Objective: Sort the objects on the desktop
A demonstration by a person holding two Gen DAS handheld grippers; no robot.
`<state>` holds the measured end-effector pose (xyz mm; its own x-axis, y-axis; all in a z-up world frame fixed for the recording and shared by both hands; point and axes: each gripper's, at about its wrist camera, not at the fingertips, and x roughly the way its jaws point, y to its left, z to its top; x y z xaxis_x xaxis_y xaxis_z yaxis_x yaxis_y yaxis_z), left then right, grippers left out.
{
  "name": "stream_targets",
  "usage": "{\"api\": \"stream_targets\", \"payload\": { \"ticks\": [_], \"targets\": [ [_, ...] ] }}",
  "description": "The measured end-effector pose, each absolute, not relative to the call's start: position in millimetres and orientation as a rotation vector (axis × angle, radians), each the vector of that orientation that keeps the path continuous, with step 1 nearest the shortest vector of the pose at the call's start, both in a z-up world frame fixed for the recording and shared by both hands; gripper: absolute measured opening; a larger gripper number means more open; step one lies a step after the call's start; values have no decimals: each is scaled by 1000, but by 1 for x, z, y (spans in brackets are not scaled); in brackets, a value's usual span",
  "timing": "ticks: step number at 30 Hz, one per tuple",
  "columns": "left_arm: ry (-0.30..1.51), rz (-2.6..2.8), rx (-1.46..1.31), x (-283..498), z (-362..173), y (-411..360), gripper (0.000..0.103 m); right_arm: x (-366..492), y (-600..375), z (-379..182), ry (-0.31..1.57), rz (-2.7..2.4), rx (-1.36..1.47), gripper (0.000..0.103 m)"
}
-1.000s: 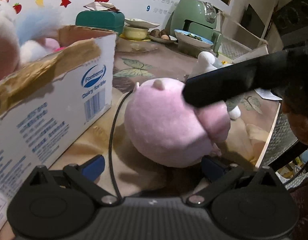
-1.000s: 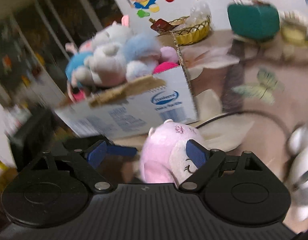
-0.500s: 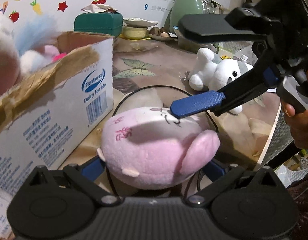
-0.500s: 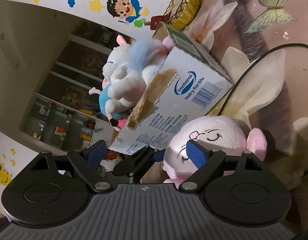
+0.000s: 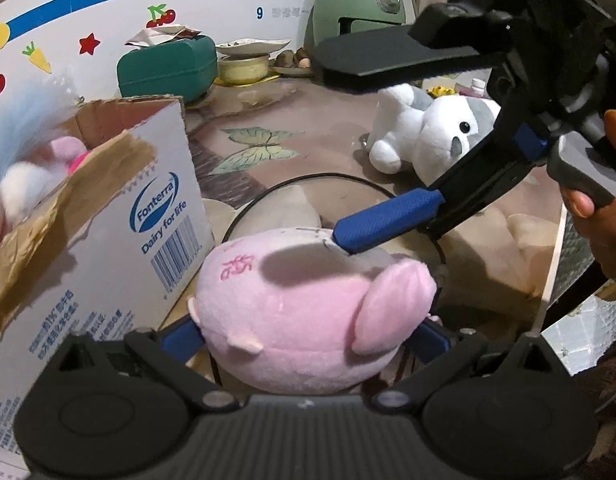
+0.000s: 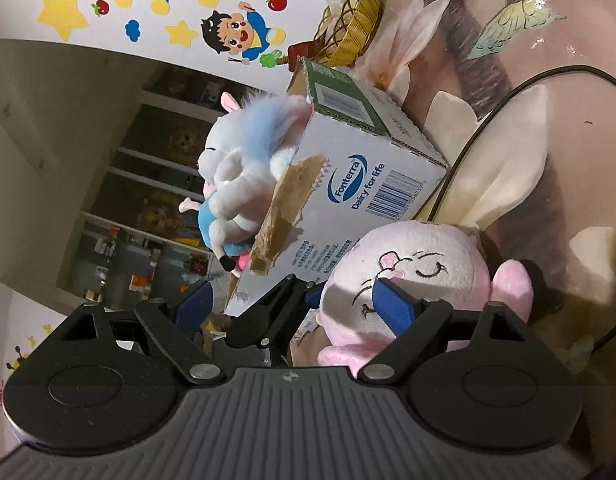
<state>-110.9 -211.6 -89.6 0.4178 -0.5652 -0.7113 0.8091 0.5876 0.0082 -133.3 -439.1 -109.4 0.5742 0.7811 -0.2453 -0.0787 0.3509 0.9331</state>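
Observation:
A round pink plush pig (image 5: 299, 304) lies on its side on the flowered table, between the blue fingers of my left gripper (image 5: 305, 340), whose jaws stand wide at its flanks. My right gripper (image 5: 328, 152) reaches in from the right, wide open, and its lower blue finger (image 5: 388, 220) rests on the top of the pig. In the right wrist view the pig's (image 6: 420, 264) embroidered face presses against the right finger (image 6: 392, 308) of my right gripper (image 6: 293, 306). A white cardboard box (image 5: 147, 220) stands just left of the pig.
The box (image 6: 368, 184) holds several stuffed toys (image 6: 243, 160). A white and grey plush (image 5: 428, 132) lies further back on the right. A black cable (image 5: 308, 178) loops behind the pig. A green tissue box (image 5: 167, 66), bowls and a green appliance (image 5: 356, 4) line the back; the table edge (image 5: 548, 300) is at right.
The pig has tipped from upright onto its side and now sits deep between my left fingers. My right gripper swung round and laid its lower finger on the pig's top.

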Motion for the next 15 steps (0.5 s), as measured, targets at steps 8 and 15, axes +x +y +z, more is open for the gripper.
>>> {"api": "stream_targets", "payload": {
  "ticks": [8, 15],
  "targets": [
    [737, -776, 323, -111, -98, -216, 103, -137, -436, -117, 799, 668, 1091, 103],
    [720, -743, 266, -110, -98, -212, 103, -147, -443, -111, 798, 630, 1064, 103]
  ]
}}
